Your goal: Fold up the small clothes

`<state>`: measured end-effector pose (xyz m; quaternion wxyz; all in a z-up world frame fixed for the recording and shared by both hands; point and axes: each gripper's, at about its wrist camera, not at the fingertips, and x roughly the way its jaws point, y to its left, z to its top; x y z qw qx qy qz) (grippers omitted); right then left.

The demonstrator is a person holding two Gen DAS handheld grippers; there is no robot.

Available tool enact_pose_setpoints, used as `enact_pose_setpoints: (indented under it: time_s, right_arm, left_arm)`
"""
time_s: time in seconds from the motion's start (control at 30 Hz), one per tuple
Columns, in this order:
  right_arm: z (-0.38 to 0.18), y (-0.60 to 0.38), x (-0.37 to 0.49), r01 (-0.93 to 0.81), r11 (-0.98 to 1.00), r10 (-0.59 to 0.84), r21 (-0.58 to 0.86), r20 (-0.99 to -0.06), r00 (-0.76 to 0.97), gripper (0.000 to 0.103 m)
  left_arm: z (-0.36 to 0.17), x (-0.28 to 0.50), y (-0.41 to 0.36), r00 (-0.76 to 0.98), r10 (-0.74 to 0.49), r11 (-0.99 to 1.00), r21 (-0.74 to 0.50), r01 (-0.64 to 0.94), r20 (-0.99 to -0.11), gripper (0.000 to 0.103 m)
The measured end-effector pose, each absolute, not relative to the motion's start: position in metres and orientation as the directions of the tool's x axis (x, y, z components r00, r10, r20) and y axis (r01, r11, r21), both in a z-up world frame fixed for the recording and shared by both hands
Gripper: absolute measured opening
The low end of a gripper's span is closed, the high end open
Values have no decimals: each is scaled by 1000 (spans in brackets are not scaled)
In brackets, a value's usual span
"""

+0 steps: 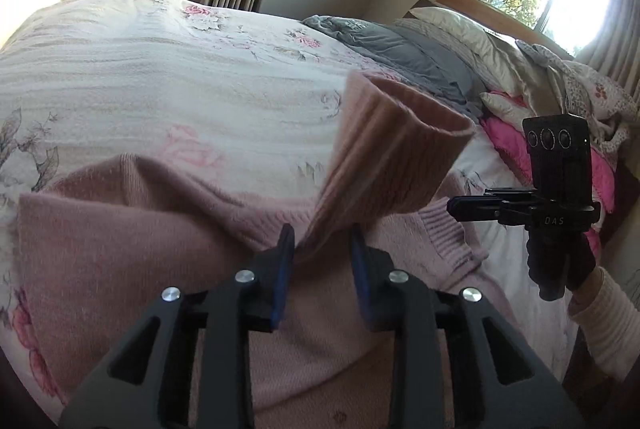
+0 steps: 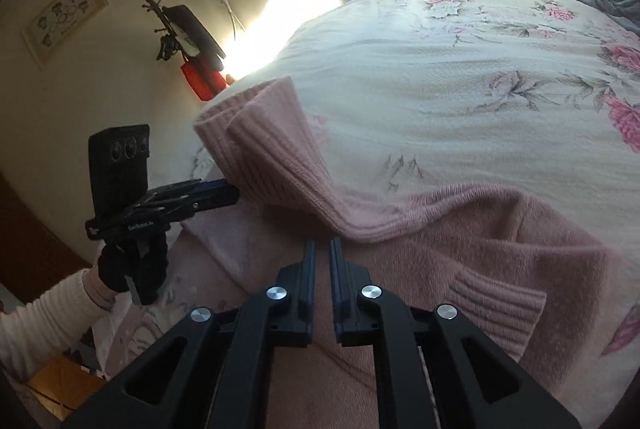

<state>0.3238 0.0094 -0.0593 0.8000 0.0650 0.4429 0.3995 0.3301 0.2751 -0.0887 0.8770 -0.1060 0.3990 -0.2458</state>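
A pink knitted sweater (image 1: 120,229) (image 2: 520,229) lies spread on a floral bedspread (image 1: 160,69). My left gripper (image 1: 321,241) is shut on one sleeve (image 1: 384,149), which bunches between the fingers and rises with its ribbed cuff tilted up off the bed. The right wrist view shows that left gripper (image 2: 230,191) pinching the raised sleeve (image 2: 272,149) from the left. My right gripper (image 2: 322,249) hovers low over the sweater's body, fingers nearly together with nothing seen between them. From the left wrist view the right gripper (image 1: 451,207) points left above the ribbed hem. The other sleeve's cuff (image 2: 496,313) lies flat.
Grey bedding (image 1: 384,45), pale pillows (image 1: 460,29) and a bright pink cloth (image 1: 504,141) pile up at the bed's head. A coat rack (image 2: 176,29) with a red bag (image 2: 200,77) hangs on the wall past the bed's edge. The far bedspread (image 2: 440,69) is bare.
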Motion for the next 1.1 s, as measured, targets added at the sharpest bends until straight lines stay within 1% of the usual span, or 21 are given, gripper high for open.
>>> enact_pose_setpoints:
  time_s: [0.1, 0.17, 0.2, 0.23, 0.27, 0.3, 0.33, 0.4, 0.47, 0.5, 0.53, 0.57, 0.6, 0.63, 0.67, 0.77, 0.83, 0.93, 1.03, 1.07, 1.1]
  right_arm:
    - [-75, -5, 308, -549, 698, 665, 460, -701, 258, 12]
    - [-80, -15, 307, -509, 696, 681, 506, -690, 245, 14]
    - [-81, -18, 309, -486, 691, 695, 535, -677, 243, 17]
    - [-82, -21, 311, -457, 692, 702, 559, -668, 245, 26]
    - [-83, -22, 316, -425, 690, 712, 586, -658, 247, 34]
    - [-85, -21, 322, -397, 684, 722, 612, -648, 244, 46]
    - [-88, -19, 330, -377, 680, 727, 629, -643, 239, 46]
    - [-94, -12, 341, -347, 681, 729, 644, -643, 237, 46]
    - [-105, -2, 354, -292, 711, 701, 640, -678, 222, 46]
    - [-113, 2, 360, -267, 717, 695, 643, -685, 217, 46]
    - [-120, 6, 366, -248, 715, 699, 654, -685, 207, 41]
    - [-125, 10, 371, -238, 703, 711, 671, -676, 195, 33]
    - [-128, 13, 375, -234, 699, 715, 676, -672, 193, 20]
    - [-128, 15, 378, -237, 703, 710, 670, -674, 203, 12]
    - [-125, 15, 382, -244, 696, 718, 675, -662, 216, 12]
    - [-109, 10, 394, -261, 719, 695, 645, -654, 299, 10]
    - [-103, 8, 405, -250, 747, 664, 616, -668, 336, 10]
    - [-114, 9, 418, -224, 794, 608, 566, -726, 321, 10]
    - [-125, 12, 418, -225, 817, 576, 531, -760, 301, 12]
    - [-121, 11, 413, -235, 814, 581, 532, -750, 315, 12]
    - [-116, 9, 406, -248, 806, 592, 537, -735, 331, 18]
  left_arm:
    - [-108, 311, 290, 508, -527, 850, -423, 316, -681, 34]
    - [-114, 307, 303, 501, -531, 846, -458, 273, -683, 35]
    - [-114, 308, 308, 500, -547, 834, -491, 252, -672, 37]
    - [-113, 310, 313, 496, -567, 816, -529, 232, -657, 39]
    - [-112, 316, 314, 494, -580, 803, -556, 213, -648, 43]
    - [-112, 321, 314, 490, -586, 795, -573, 197, -645, 48]
    - [-113, 328, 312, 485, -582, 796, -579, 175, -653, 50]
    - [-117, 342, 304, 468, -563, 809, -569, 144, -682, 50]
    - [-123, 358, 297, 441, -561, 808, -579, 110, -700, 52]
    - [-126, 365, 294, 436, -560, 805, -586, 86, -705, 50]
    - [-128, 371, 292, 438, -561, 802, -593, 75, -703, 48]
    - [-128, 376, 290, 443, -557, 803, -593, 68, -703, 40]
    - [-128, 382, 288, 446, -554, 802, -594, 59, -703, 29]
    - [-127, 388, 286, 449, -558, 797, -602, 54, -698, 22]
    - [-125, 393, 286, 456, -554, 797, -602, 49, -696, 10]
    - [-118, 407, 289, 515, -519, 808, -588, 36, -682, 9]
    - [-116, 417, 292, 548, -464, 839, -543, 21, -696, 9]
    - [-131, 429, 295, 511, -414, 875, -484, -5, -754, 10]
    - [-131, 427, 294, 505, -396, 895, -445, 25, -767, 11]
    - [-127, 423, 294, 509, -391, 897, -442, 25, -767, 17]
    - [-121, 418, 294, 513, -393, 895, -445, 24, -763, 25]
